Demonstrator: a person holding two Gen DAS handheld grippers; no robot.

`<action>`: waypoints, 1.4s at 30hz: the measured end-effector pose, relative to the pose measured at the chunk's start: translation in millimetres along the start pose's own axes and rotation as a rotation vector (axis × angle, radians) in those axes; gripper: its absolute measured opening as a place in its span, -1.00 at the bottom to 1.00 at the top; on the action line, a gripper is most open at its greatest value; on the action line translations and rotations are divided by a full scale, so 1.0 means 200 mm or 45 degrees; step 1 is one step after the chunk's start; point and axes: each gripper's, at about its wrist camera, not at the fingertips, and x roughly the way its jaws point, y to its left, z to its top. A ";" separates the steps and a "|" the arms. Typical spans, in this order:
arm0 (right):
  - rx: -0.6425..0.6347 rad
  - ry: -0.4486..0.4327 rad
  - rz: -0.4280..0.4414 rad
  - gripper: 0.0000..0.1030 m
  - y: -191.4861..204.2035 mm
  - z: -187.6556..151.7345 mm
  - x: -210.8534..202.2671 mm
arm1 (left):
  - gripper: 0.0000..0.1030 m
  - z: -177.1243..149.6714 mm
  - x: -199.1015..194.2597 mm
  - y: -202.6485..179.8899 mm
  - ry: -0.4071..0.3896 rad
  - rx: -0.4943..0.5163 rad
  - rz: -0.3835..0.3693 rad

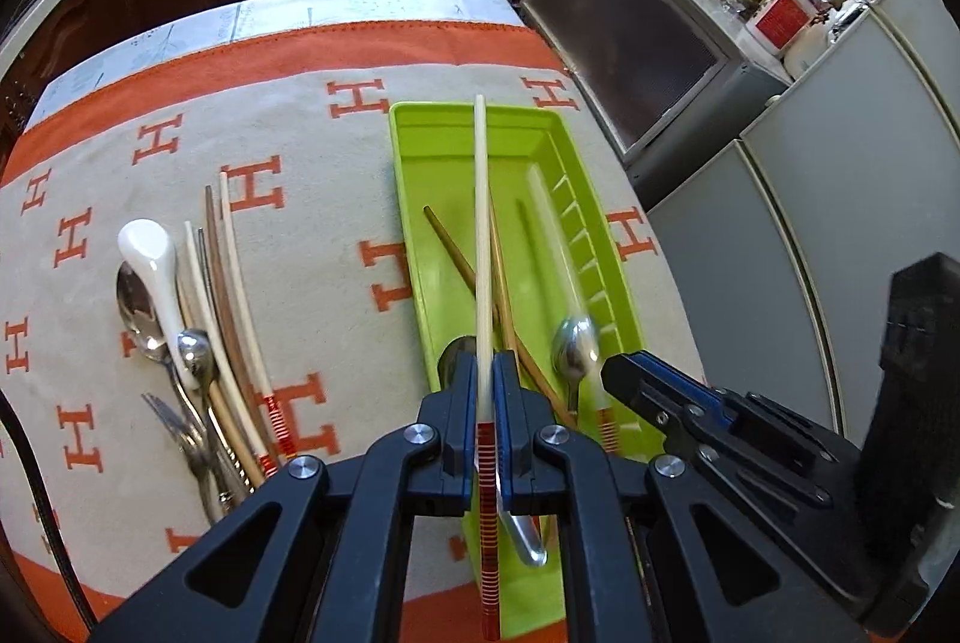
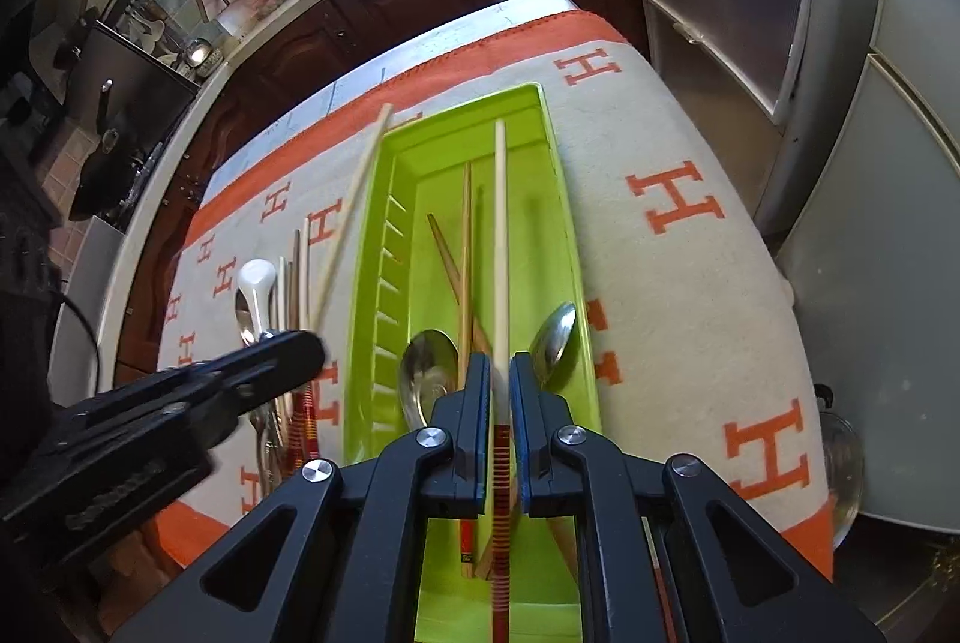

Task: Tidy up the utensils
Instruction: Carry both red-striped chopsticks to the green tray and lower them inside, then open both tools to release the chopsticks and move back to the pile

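My left gripper (image 1: 483, 364) is shut on a cream chopstick (image 1: 480, 223) with a red-striped end, and holds it over the green tray (image 1: 414, 235). In the right wrist view that left gripper (image 2: 306, 343) is left of the tray (image 2: 366, 247), its chopstick slanting over the tray's rim. My right gripper (image 2: 500, 367) hangs over the tray's near end. A second cream chopstick (image 2: 501, 235) lies between its jaws, which stand slightly apart with a thin gap on each side. It looks blurred in the left wrist view. Two metal spoons (image 2: 429, 373) and brown chopsticks (image 2: 465, 247) lie in the tray.
Left of the tray, a pile on the H-patterned cloth (image 1: 312, 127) holds a white ceramic spoon (image 1: 150, 253), metal spoons, forks and several chopsticks (image 1: 231, 283). The table's right edge borders grey cabinets (image 1: 780, 223). A glass lid (image 2: 843, 469) sits past that edge.
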 end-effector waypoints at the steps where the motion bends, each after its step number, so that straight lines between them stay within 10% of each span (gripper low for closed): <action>1: 0.017 -0.011 0.009 -0.47 0.00 0.01 0.00 | -0.93 0.01 0.03 0.00 0.011 0.001 0.001; 42: -0.223 0.045 0.005 -0.31 0.55 -0.19 0.00 | -0.04 -0.34 -0.37 0.63 -0.214 -0.146 0.339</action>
